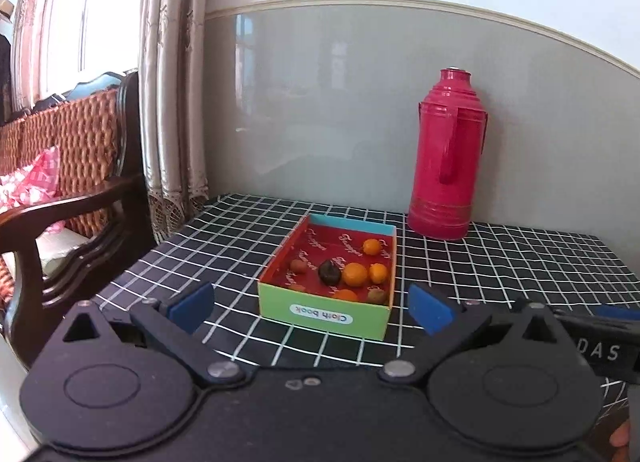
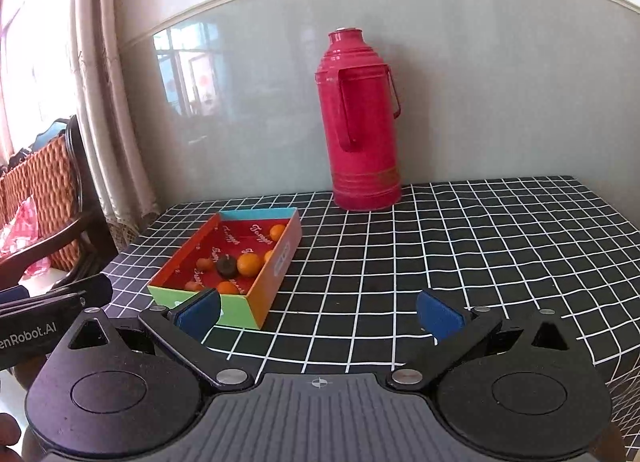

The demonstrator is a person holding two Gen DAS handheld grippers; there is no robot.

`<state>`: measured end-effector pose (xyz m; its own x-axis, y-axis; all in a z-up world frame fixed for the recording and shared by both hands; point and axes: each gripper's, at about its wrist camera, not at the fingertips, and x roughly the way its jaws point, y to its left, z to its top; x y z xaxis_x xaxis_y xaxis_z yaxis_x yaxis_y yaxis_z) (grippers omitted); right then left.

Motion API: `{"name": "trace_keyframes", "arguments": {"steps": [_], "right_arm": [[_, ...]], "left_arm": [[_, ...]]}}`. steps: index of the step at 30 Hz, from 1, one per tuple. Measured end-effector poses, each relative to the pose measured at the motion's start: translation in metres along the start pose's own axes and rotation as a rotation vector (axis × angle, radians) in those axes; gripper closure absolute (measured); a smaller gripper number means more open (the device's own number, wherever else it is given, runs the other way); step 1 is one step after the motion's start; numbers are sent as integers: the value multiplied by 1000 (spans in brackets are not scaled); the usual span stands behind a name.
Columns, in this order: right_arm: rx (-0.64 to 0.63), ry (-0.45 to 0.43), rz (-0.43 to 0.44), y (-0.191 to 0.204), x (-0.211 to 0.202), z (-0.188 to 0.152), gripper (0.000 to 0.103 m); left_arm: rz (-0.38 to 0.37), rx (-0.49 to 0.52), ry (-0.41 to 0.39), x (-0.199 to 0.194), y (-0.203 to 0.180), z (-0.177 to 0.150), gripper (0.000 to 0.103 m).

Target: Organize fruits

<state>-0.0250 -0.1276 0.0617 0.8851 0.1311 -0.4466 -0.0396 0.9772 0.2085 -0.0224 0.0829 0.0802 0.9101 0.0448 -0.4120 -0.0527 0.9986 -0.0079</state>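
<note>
A colourful open box [image 1: 326, 312] with a red inside sits on the checked tablecloth and holds several small fruits: oranges [image 1: 355, 274], a dark fruit [image 1: 329, 272] and small brownish ones [image 1: 298, 265]. My left gripper [image 1: 310, 308] is open and empty, just in front of the box's near wall. In the right wrist view the box [image 2: 276, 266] lies ahead to the left, with the oranges [image 2: 249, 264] and the dark fruit [image 2: 226, 267] inside. My right gripper [image 2: 318, 316] is open and empty, to the right of the box's near corner.
A tall red thermos [image 1: 446, 158] stands against the wall behind the box; it also shows in the right wrist view [image 2: 360, 122]. A wooden wicker sofa [image 1: 60, 182] and curtains [image 1: 172, 102] are left of the table. The black checked tablecloth [image 2: 460, 242] stretches right.
</note>
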Motion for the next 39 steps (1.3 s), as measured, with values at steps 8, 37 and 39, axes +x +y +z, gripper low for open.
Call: {"name": "trace_keyframes", "arguments": {"steps": [8, 37, 39], "right_arm": [[-12, -4, -20, 1, 1, -1, 0], [-35, -14, -62, -3, 2, -1, 0], [-34, -15, -66, -3, 2, 0, 0]], "left_arm": [[-14, -11, 19, 5, 0, -3, 6], [-12, 16, 19, 10, -5, -4, 6], [-14, 25, 15, 10, -6, -4, 6]]}}
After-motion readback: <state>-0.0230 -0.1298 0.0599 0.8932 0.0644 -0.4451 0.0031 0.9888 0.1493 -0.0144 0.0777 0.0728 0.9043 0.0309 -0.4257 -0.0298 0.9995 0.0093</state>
